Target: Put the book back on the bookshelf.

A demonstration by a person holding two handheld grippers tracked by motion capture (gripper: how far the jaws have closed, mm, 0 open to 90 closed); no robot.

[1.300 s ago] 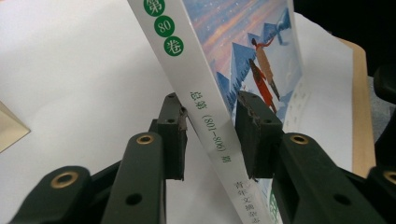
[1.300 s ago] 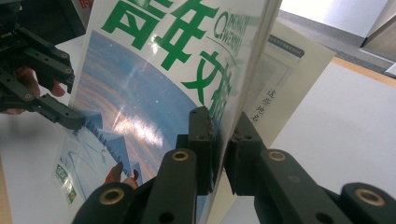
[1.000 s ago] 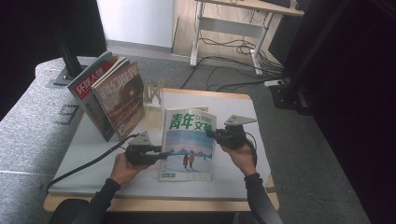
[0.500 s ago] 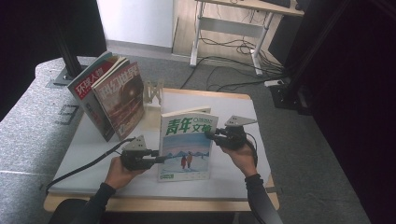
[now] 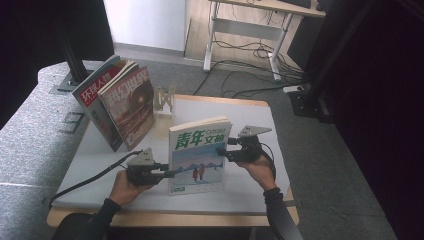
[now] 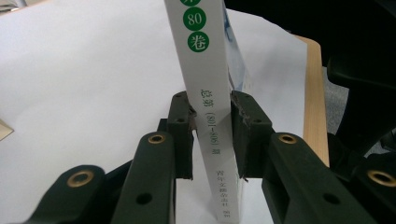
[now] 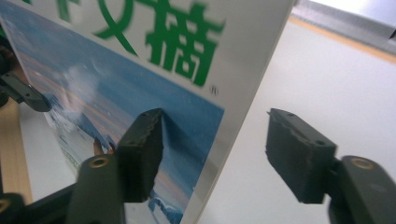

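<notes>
Magazine (image 5: 197, 155) stands near-upright at the middle of the white-topped bench (image 5: 240, 112), cover facing the person, top leaning slightly toward 12 o'clock.

Left gripper (image 5: 167, 173) sits at 9 o'clock of the magazine, low on the spine edge. In the left gripper view both pads are pressed on the white spine (image 6: 210, 93), one each side: clamped on the magazine, spine running straight up between the jaws.

Right gripper (image 5: 222, 150) is at 3 o'clock of the magazine, about mid-height on the open edge. In the right gripper view its jaws stand wide apart: one pad touches or nearly touches the blue cover (image 7: 116, 102), the other is well clear behind the back, with the page edge between them. Not clamped.

Two more magazines (image 5: 120, 105) lean at 10 o'clock on the bench, with a small wooden stand (image 5: 164, 98) just beside them at their 3 o'clock.
</notes>
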